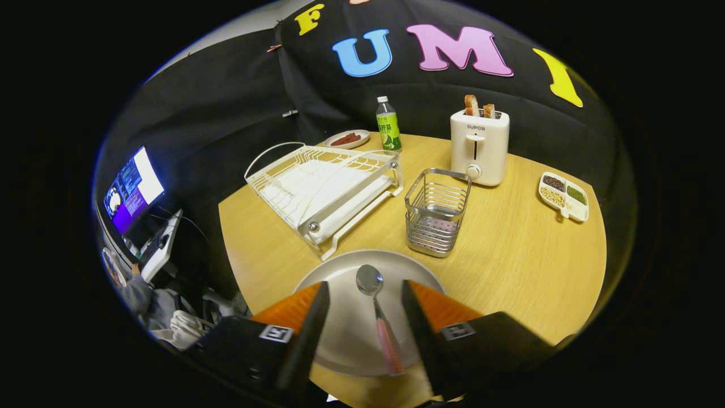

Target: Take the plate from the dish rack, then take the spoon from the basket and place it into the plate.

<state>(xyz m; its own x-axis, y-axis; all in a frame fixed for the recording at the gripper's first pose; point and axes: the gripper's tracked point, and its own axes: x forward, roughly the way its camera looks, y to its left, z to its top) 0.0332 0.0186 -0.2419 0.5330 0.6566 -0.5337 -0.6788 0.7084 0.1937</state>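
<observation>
Spoon (378,314) is seen lying on the plate (345,340), bowl end pointing away from the claw (365,320) toward the basket (436,212), pink handle running back between the 2 fingers. Its long axis is lined up almost straight with the fingers' own direction, tilted only slightly. The claw is held spread, and neither finger (308,328) is seen touching the handle; a clear gap is left on each side. The spoon is judged released, so the placing step looks done, or all but done.

The plate is set flat on the bench (510,266), just in front of the dish rack (325,190) and the wire basket, its near part covered by the fingers. The rack is seen without a plate in it, and nothing can be made out in the basket.

Further out, a toaster (479,147) with 2 slices of bread is stood beyond the basket, a bottle (388,123) and a small dish (348,138) behind the rack, and a divided tray (563,196) of beans off to the right. If anything is left, a straight pull back along the handle's line is called for, so the spoon is not nudged.
</observation>
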